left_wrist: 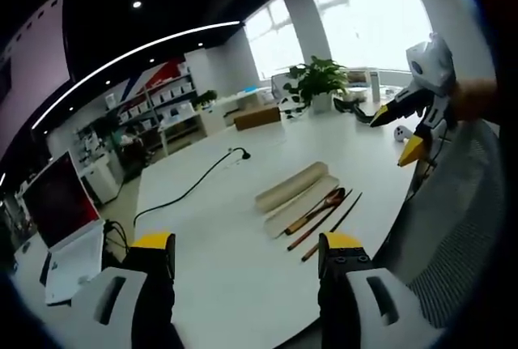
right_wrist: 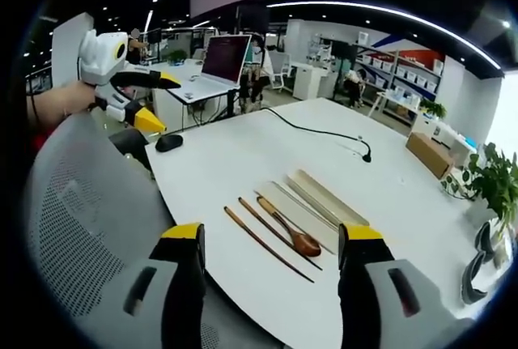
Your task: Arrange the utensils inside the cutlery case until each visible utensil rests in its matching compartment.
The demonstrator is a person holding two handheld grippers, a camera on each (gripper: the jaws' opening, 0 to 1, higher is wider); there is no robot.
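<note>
An open beige cutlery case [right_wrist: 303, 203] lies on the white table [right_wrist: 235, 163], its two long halves side by side; it is also the cutlery case [left_wrist: 293, 190] in the left gripper view. A wooden spoon [right_wrist: 288, 229] [left_wrist: 322, 206] lies along the case's near edge. Two dark chopsticks [right_wrist: 265, 244] [left_wrist: 328, 226] rest on the table beside it. My right gripper [right_wrist: 273, 252] hovers open over the table edge just short of them. My left gripper [left_wrist: 248, 252] is open and empty, farther off. Each sees the other held up in a hand: right gripper [left_wrist: 396, 134], left gripper [right_wrist: 159, 102].
A grey mesh chair [right_wrist: 73, 227] [left_wrist: 453, 219] stands at the table's near edge. A black cable [right_wrist: 324, 133] [left_wrist: 190, 187] crosses the table. An open laptop [right_wrist: 222, 57], a black mouse [right_wrist: 168, 142], a cardboard box [right_wrist: 429, 155] and a potted plant [right_wrist: 494, 179] sit around.
</note>
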